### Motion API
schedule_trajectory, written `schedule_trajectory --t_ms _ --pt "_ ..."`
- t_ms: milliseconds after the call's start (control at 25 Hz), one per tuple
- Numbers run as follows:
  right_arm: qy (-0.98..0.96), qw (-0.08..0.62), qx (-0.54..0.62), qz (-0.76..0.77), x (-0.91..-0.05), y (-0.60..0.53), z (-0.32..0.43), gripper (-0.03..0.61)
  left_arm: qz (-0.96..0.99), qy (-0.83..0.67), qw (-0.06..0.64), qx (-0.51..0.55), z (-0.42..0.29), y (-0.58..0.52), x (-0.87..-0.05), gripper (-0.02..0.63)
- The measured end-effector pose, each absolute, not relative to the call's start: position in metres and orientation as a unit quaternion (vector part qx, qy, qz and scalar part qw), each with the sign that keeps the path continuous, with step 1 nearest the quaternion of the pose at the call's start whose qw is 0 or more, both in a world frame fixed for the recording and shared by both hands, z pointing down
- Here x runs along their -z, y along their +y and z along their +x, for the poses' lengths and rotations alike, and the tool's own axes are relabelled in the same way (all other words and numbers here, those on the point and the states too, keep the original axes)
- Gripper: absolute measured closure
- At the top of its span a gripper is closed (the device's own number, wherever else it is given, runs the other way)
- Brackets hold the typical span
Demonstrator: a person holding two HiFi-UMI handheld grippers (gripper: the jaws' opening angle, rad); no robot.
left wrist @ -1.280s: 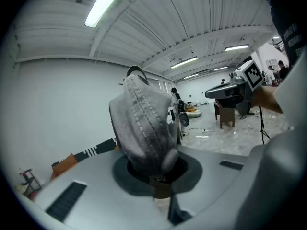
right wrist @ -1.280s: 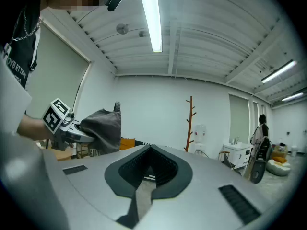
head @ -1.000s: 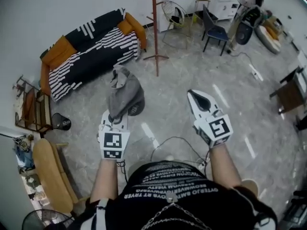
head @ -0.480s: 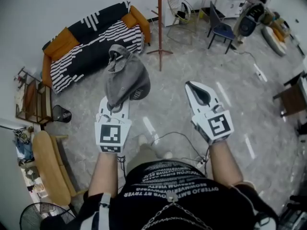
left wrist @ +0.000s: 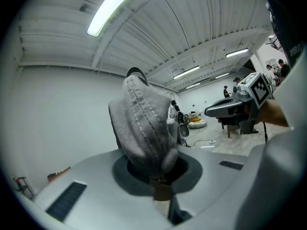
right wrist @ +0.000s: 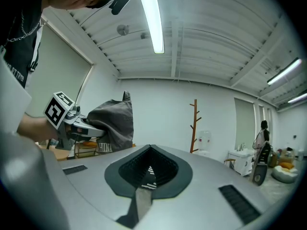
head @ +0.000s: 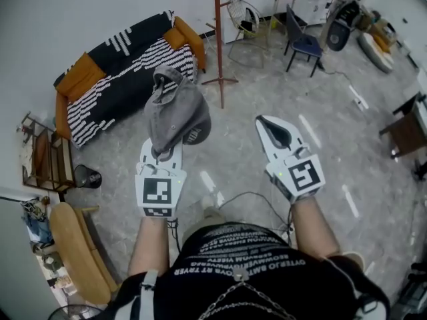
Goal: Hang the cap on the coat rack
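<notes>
So, left gripper [head: 162, 153]: its two jaws are squeezed shut on the bottom edge of the grey cap [head: 175, 115]. In the left gripper view the cloth is pinched right where the jaws meet.
Grey cap: it stands up out of the left gripper and leans a little to the far side. It is soft and folded over. It touches only that gripper, up in the air over the floor [head: 267, 92].
Right gripper [head: 272, 131]: its jaws are pressed together and nothing is between them. It touches nothing. It is held up to the right of the cap, well apart from it.
Coat rack [head: 217, 39]: a thin red-brown wooden pole with short pegs. It stands on the floor at the far side of the room, a bit right of the cap and well apart from it. No cap hangs on it.
Sofa [head: 127, 65]: black and white with orange ends, far to the left by the wall.
Blue chair [head: 300, 42]: far to the right, past the coat rack.
Person: two bare arms hold the grippers out in front of a black shirt [head: 247, 272].
</notes>
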State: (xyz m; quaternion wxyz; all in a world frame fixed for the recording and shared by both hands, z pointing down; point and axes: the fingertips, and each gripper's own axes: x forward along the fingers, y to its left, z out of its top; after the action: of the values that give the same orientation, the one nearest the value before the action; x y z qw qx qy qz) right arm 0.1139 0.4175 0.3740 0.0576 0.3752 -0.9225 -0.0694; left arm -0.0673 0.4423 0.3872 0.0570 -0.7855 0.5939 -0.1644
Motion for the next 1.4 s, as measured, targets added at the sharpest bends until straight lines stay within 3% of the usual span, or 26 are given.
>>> schedule_trajectory --t_ms 1400 --pt "-0.899 0.063 0.098 0.421 -0.339 0.307 0.018 0.575 -0.846 0.502 0.038 0.178 -0.140 0.297 -0.387 0.600"
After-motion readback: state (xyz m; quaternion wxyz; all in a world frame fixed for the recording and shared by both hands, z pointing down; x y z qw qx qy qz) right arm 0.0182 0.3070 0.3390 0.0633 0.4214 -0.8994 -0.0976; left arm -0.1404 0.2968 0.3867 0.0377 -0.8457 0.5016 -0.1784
